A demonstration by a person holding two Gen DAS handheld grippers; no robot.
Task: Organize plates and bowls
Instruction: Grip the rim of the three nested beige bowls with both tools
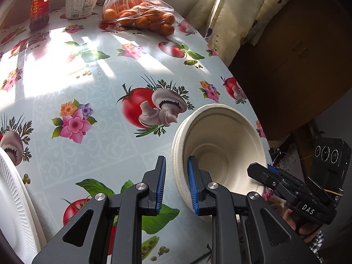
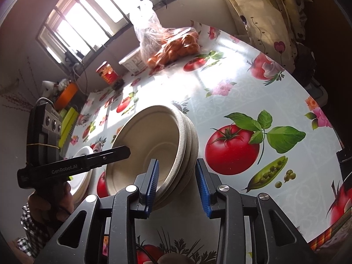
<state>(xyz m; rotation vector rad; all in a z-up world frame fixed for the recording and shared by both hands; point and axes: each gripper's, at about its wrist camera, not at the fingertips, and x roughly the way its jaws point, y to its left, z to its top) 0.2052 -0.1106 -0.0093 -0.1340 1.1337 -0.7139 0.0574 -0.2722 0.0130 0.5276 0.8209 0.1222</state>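
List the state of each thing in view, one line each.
Bowl stack: nested, tipped on its side, rim between both tongs.
Left tongs: open, straddling the rim.
Right tongs: open, straddling the rims.
White plates: flat on table.
Orange bag: lying on table.
Jar: upright, capped.
Tub: upright, lidded.

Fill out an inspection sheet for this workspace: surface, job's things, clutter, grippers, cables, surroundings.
Surface: table under a glossy vegetable-print cloth, sunlit patches.
Job's things: stack of beige bowls, tilted, near the table edge; white plates at its left.
Clutter: bag of oranges, white tub, red jar at the far side.
Grippers: left gripper straddles the bowls' rim, one finger inside, jaws apart; right gripper straddles the opposite rim, jaws apart.
Cables: a thin cord by the window sill; nothing seen on the table.
Surroundings: barred window, curtain, wooden cabinet.
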